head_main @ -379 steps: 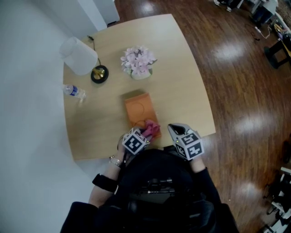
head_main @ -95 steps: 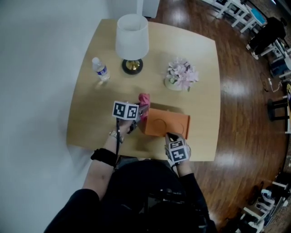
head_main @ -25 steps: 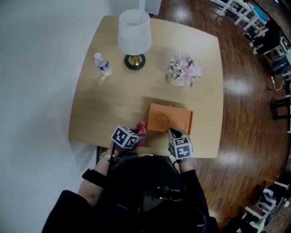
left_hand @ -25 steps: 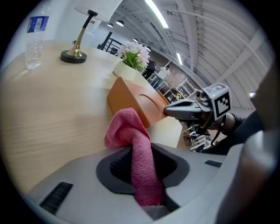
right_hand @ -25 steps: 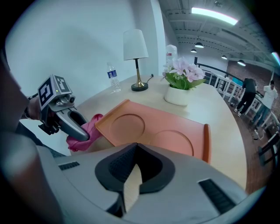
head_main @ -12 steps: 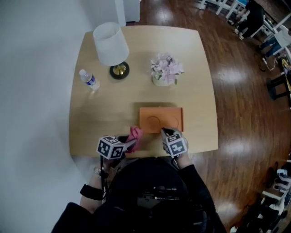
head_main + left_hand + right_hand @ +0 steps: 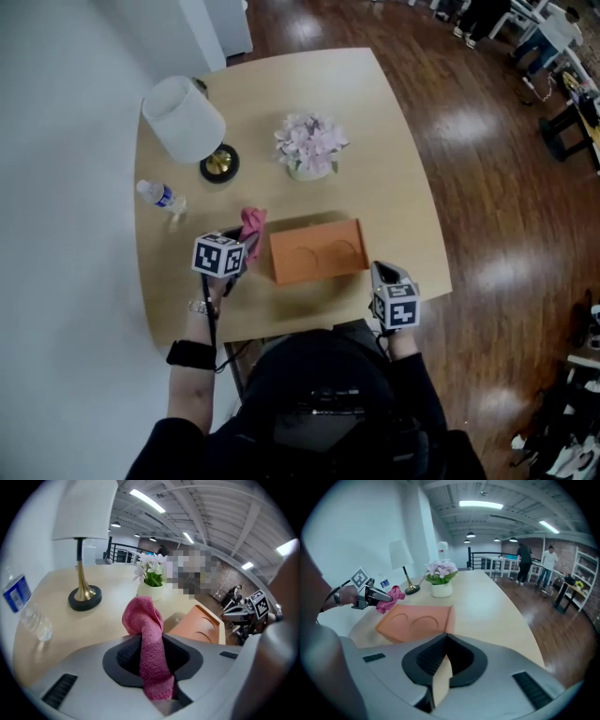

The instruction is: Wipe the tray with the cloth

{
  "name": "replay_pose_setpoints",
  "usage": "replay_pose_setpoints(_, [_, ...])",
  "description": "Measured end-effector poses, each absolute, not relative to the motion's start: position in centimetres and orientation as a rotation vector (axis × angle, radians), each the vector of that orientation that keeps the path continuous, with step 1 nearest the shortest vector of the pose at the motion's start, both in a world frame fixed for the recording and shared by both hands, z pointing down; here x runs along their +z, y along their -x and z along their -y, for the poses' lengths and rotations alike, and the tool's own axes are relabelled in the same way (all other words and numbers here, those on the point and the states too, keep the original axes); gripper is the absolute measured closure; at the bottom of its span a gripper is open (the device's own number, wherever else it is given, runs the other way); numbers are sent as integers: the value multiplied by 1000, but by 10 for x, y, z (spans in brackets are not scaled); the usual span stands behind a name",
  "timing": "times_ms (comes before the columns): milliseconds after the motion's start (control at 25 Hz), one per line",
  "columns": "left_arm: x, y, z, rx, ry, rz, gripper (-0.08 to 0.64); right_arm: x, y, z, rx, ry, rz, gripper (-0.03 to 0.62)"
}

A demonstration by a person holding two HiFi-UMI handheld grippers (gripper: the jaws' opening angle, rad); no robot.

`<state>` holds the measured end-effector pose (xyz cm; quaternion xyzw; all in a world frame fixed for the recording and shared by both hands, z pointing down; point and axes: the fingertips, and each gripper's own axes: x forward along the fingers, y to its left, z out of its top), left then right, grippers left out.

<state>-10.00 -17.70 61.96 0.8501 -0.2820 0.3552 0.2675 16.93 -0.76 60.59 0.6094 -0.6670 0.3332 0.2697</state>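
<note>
Jaws on your left gripper (image 7: 240, 245) pinch the bunched pink cloth (image 7: 143, 617) just beside the flat orange rectangular tray (image 7: 316, 251); your right gripper (image 7: 446, 638) is pressed together, empty, near the tray's right end.

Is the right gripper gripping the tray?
No, the right gripper has nothing between its jaws; the tray lies on the table ahead of it.
</note>
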Motion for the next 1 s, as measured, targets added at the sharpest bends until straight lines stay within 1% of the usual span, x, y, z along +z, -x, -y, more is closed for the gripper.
replay_pose_setpoints(120, [627,78,203,1106,-2360,640,446,632,-173,-25,1048,-1600,1730,586])
replay_pose_setpoints(240, [643,56,212,1291,-2400,431,446,658,-150,-40,1158,-1479,1733,586])
replay_pose_setpoints(400, [661,37,199,1432,-2378,186,446,668,-128,-34,1181,-1395,1749,586])
replay_pose_setpoints(480, [665,34,191,1438,-2365,131,446,668,-128,-27,1178,-1397,1747,586])
replay_pose_setpoints(760, [656,31,185,1259,-2363,157,446,671,-140,-7,1171,-1426,1724,586])
replay_pose_setpoints(1000, [650,36,180,1256,-2332,179,448,669,-143,9,1113,-1407,1726,586])
